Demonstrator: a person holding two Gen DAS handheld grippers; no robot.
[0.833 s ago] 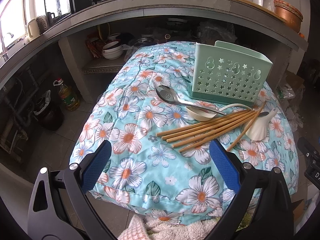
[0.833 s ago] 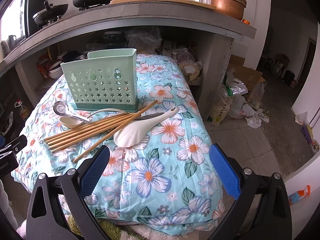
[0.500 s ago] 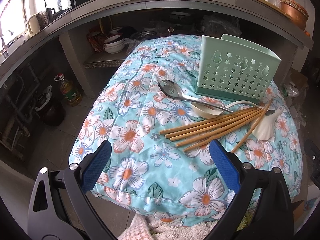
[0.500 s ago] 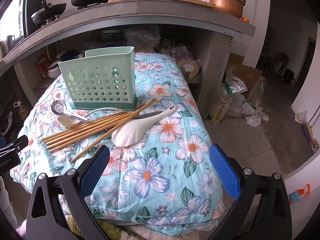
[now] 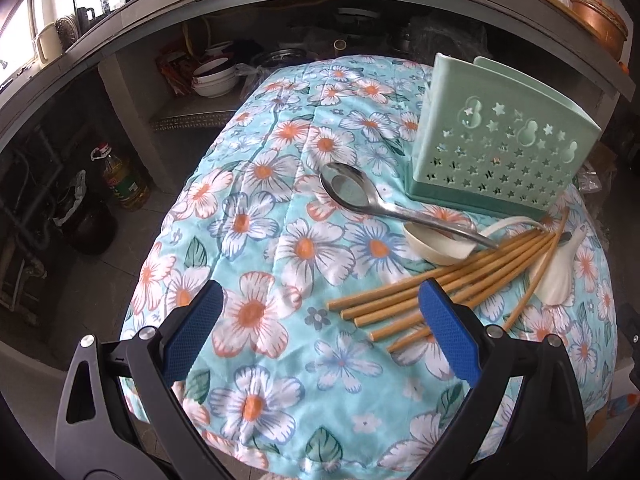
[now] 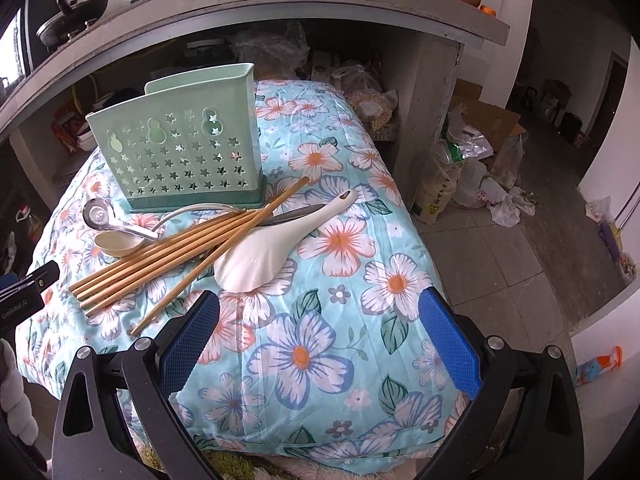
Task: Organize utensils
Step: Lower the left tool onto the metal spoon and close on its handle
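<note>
On the floral quilt, with the mint-green utensil holder as landmark:

- Utensil holder: upright, perforated with stars and gourd shapes, standing toward the far end of the quilt.
- Metal spoon: lying just in front of the holder's base, bowl up, handle running under the chopsticks.
- Small cream spoon: just in front of the holder, touching the metal spoon's handle; its thin handle curves back toward the holder's base.
- Bamboo chopsticks: a loose fan of about six in front of the holder, far tips gathered near its base, near ends spread; one lies apart at a steeper angle.
- White ceramic soup spoon: in front of the holder's right corner, beside and touching the chopsticks.
- Left gripper: nearer the camera than the holder, above the quilt, fingers released and spread wide, gripping nothing; its right finger overlaps the chopsticks' near ends in the left wrist view.
- Right gripper: in front of the holder, fingers released wide, empty, over the quilt's near edge.
</note>
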